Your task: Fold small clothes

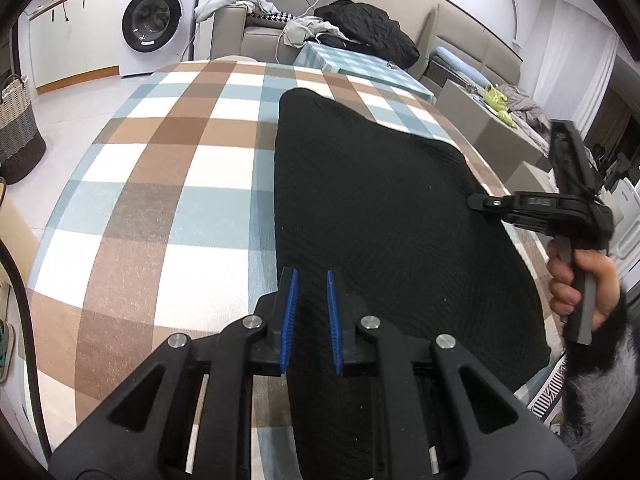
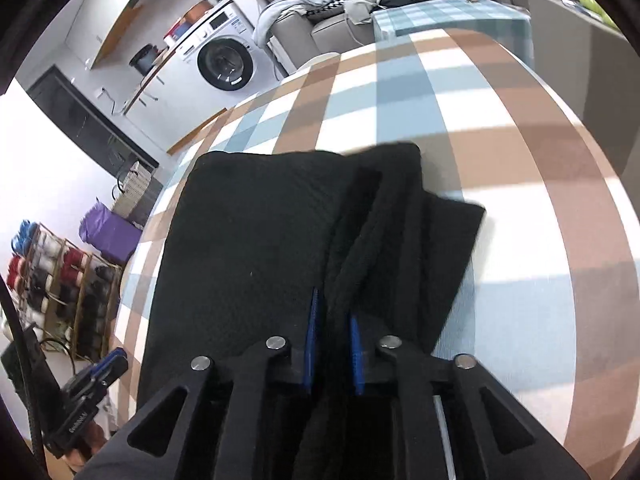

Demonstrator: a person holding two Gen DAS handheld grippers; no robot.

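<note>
A black knitted garment (image 1: 380,216) lies flat on the checked tablecloth (image 1: 168,184). My left gripper (image 1: 311,280) hovers over its near left edge with the blue pads apart and nothing between them. My right gripper (image 1: 476,202) reaches in at the garment's right edge. In the right wrist view the right gripper (image 2: 333,312) has its blue pads closed on a raised fold of the black garment (image 2: 248,248), whose right side is bunched into pleats. The left gripper (image 2: 108,364) shows at the lower left there.
The checked tablecloth (image 2: 520,160) covers a round-looking table. A washing machine (image 1: 158,20) and a woven basket (image 1: 18,128) stand to the left. A sofa with piled clothes (image 1: 360,28) is behind the table. A rack of thread spools (image 2: 52,292) stands on the floor.
</note>
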